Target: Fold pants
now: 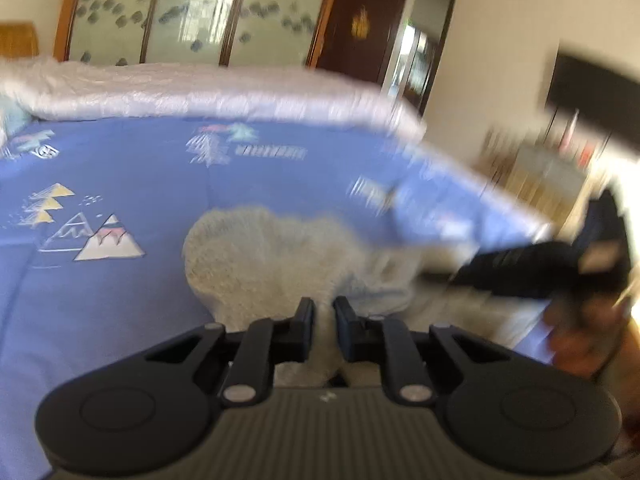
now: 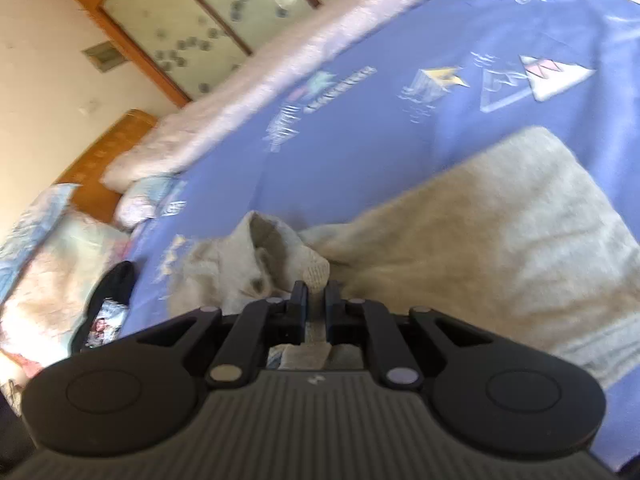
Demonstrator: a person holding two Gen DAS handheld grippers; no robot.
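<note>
Light grey fleece pants [image 1: 264, 256] lie on a blue printed bedsheet [image 1: 120, 300]. In the left wrist view my left gripper [image 1: 323, 312] is shut on the near edge of the pants, with grey cloth pinched between its jaws. The right wrist view shows the pants [image 2: 500, 240] spread wide to the right, with the bunched ribbed waistband [image 2: 280, 256] just ahead. My right gripper [image 2: 316, 292] is shut on that waistband, a strip of ribbed cloth running between its jaws. The right gripper's black body [image 1: 560, 268] and the hand holding it show blurred at the right of the left wrist view.
A white fluffy blanket [image 1: 200, 96] lies along the bed's far side, before patterned sliding wardrobe doors [image 1: 192, 16]. Pillows [image 2: 52, 248] and a wooden headboard [image 2: 108, 152] lie at the left in the right wrist view. A dark object [image 2: 108, 296] lies near the pillows.
</note>
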